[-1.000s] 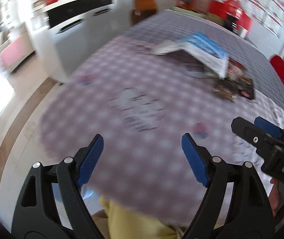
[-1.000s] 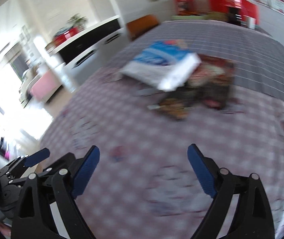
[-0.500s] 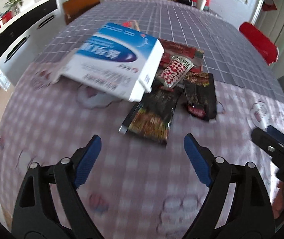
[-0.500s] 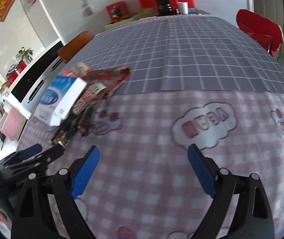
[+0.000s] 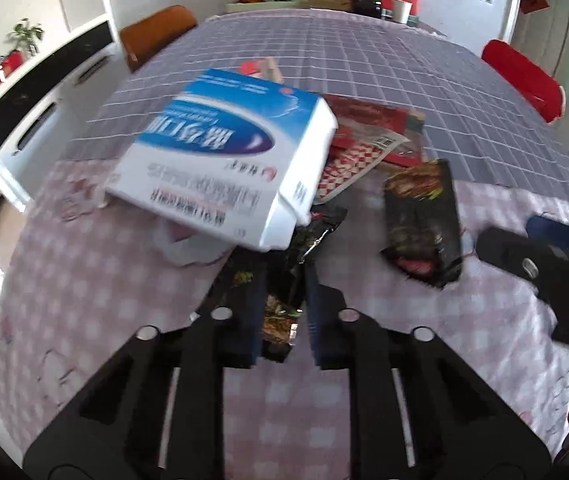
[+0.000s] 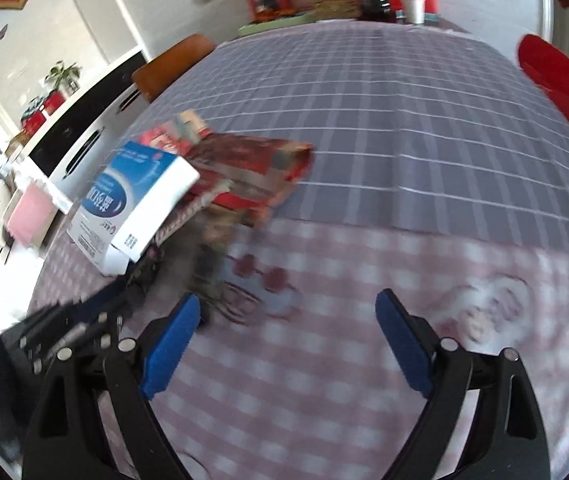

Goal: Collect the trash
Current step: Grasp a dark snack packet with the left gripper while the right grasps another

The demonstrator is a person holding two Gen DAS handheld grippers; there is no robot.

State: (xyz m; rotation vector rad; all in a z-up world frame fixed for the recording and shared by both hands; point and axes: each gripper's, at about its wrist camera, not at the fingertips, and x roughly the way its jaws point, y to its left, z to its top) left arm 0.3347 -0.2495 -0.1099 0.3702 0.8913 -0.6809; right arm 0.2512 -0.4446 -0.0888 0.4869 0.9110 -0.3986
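A heap of trash lies on the checked tablecloth (image 5: 104,300): a blue-and-white box (image 5: 224,152), a red-and-white checked wrapper (image 5: 348,164), a red packet (image 5: 368,114) and two dark snack wrappers. My left gripper (image 5: 284,276) points down at the nearer dark wrapper (image 5: 312,236). Its jaws are closing, and the wrapper's near end is pinched between the pads. The other dark wrapper (image 5: 424,220) lies flat to the right. My right gripper (image 6: 288,320) hangs open over bare cloth just right of the heap (image 6: 220,184), with nothing between its fingers. It also shows at the left wrist view's right edge, right gripper (image 5: 544,248).
A white plastic bag (image 5: 188,244) pokes out from under the box. An orange chair (image 5: 156,36) and a red chair (image 5: 524,76) stand at the table's far sides. A white cabinet (image 5: 24,92) runs along the left. A cup (image 5: 402,10) and red boxes sit at the far end.
My left gripper swung from the table's left edge to the heap, then its jaws closed from wide open onto the dark wrapper. My right gripper shifted left toward the heap, still open.
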